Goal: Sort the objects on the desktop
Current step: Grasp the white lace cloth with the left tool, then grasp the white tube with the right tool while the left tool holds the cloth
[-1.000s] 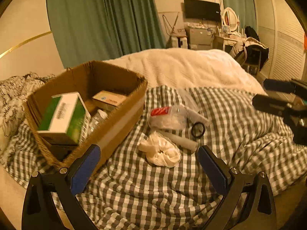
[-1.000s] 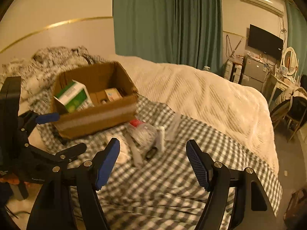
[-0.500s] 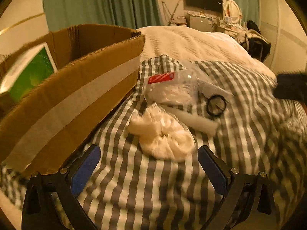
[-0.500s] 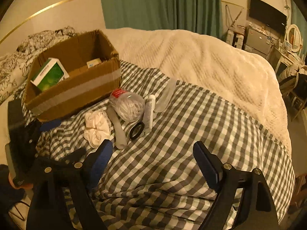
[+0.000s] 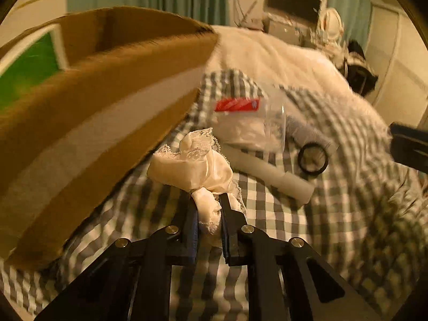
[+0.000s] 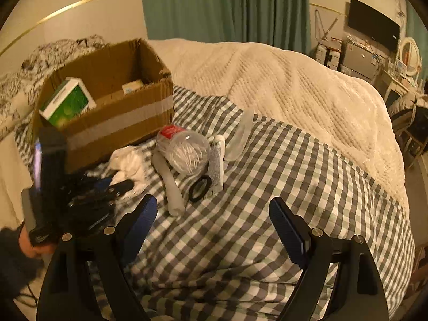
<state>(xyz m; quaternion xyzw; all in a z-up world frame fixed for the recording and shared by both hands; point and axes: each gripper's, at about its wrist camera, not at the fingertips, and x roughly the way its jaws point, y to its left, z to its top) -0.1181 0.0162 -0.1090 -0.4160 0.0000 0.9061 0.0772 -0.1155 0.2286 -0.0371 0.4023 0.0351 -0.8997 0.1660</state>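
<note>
A crumpled cream lace cloth [image 5: 192,160] lies on the checked sheet beside the cardboard box [image 5: 93,123]. My left gripper [image 5: 207,199] is closing, and its pads pinch the cloth's near end. In the right wrist view the left gripper [image 6: 120,186] sits low at the white cloth [image 6: 128,160]. Past it lie a clear tub with a red label [image 6: 184,149], a white tube [image 6: 171,187], a black ring [image 6: 199,187] and a small grey tube [image 6: 218,160]. My right gripper [image 6: 212,202] hovers over the sheet, jaws wide but closing, with nothing between them.
The box [image 6: 115,123] holds a green-and-white carton [image 6: 67,101] and a small packet. A clear plastic piece [image 6: 240,133] lies behind the tubes. A cream quilt [image 6: 294,85] covers the far bed. A person's hand [image 6: 29,243] holds the left gripper at lower left.
My left gripper came down toward the lace cloth and went from wide open to clamped on it. The right gripper sank closer to the sheet.
</note>
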